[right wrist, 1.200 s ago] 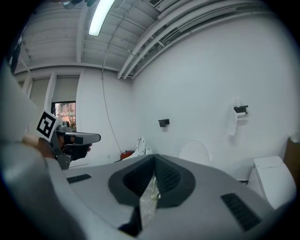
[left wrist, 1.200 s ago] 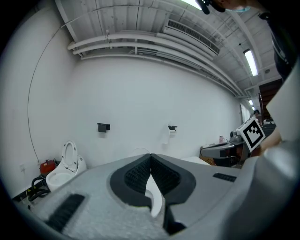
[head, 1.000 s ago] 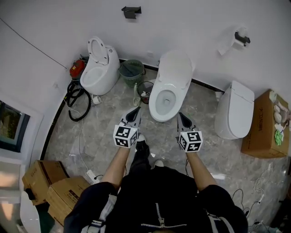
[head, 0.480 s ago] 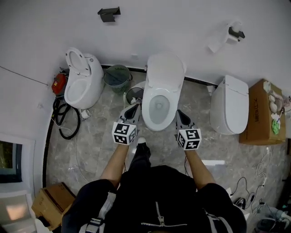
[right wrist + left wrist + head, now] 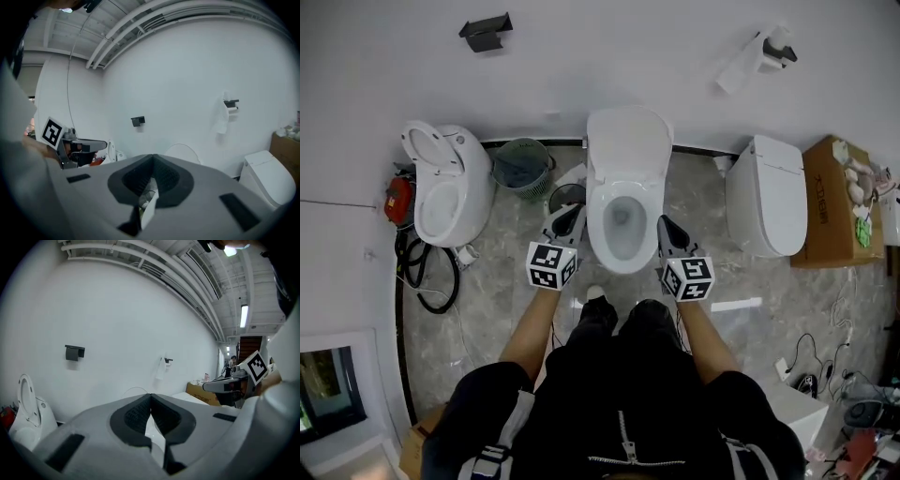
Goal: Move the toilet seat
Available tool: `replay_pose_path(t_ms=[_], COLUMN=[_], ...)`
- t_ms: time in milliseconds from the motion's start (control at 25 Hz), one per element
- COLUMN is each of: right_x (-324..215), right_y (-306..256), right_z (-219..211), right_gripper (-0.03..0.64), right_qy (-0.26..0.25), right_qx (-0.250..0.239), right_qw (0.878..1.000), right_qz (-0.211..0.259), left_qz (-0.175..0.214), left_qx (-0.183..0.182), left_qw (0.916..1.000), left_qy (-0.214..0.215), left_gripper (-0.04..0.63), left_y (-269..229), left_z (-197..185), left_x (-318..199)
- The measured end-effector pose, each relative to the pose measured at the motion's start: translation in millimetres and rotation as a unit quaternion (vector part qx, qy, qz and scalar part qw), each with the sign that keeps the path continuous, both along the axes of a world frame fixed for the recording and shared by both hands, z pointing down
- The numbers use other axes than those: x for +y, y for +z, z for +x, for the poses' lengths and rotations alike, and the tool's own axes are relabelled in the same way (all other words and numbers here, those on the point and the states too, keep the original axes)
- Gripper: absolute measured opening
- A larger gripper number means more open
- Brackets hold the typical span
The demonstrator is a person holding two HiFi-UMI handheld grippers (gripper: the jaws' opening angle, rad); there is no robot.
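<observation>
Two grippers flank the middle toilet point(image 5: 627, 141): our left gripper point(image 5: 565, 218) just left of its bowl, our right gripper point(image 5: 666, 225) just right, both clenched on nothing. The toilet seat point(image 5: 598, 217) rings the open bowl between them. Right of this toilet stand a closed toilet point(image 5: 766, 195) and a cardboard box point(image 5: 831, 202) whose print we cannot read; left of it, a small bin point(image 5: 567, 195) and a green basket point(image 5: 521, 166).

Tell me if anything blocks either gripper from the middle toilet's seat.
Nothing visible does. The left gripper and right gripper, both shut and empty, flank the bowl, with only air between them and the toilet seat. The small bin by the left gripper stands off that path; the lid is up.
</observation>
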State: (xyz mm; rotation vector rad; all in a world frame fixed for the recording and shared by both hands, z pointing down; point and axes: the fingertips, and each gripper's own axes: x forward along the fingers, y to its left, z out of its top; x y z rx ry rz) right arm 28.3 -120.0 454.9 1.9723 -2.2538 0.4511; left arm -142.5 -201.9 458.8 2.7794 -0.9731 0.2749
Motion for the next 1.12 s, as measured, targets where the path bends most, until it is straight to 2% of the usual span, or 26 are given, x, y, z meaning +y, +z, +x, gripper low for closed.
replay_pose_path(t_ms=[280,560,840,1120], right_x=[-30.2,-51.9,-62.4,-47.5], right_y=[4.3,32.7,107.1,191.3], right_z=[9.6,26.5,53.4,59.9], right_gripper=[0.005,0.006,0.038,0.058], right_qy=[0.0,-0.004,0.012,0.02], right_qx=[0.011,0.008,-0.015,-0.049], right_qw=[1.0,1.0,0.997,0.989], right_qz=[-0.001,-0.028,-0.079,-0.135], left_qz=[-0.006,-0.032,-0.083,-0.158], left_qx=[0.0,-0.01,-0.033,-0.05], left_qw=[0.9999,0.9994,0.996,0.9856], left_qy=[0.01,0.003,-0.006,-0.03], left_gripper=[0.003,0.003,0.003,0.003], left_y=[7.0,32.0,105.9,198.2], left_z=[16.7,27.5,34.3,24.6], left_x=[-29.9,-50.8,-63.1,-51.3])
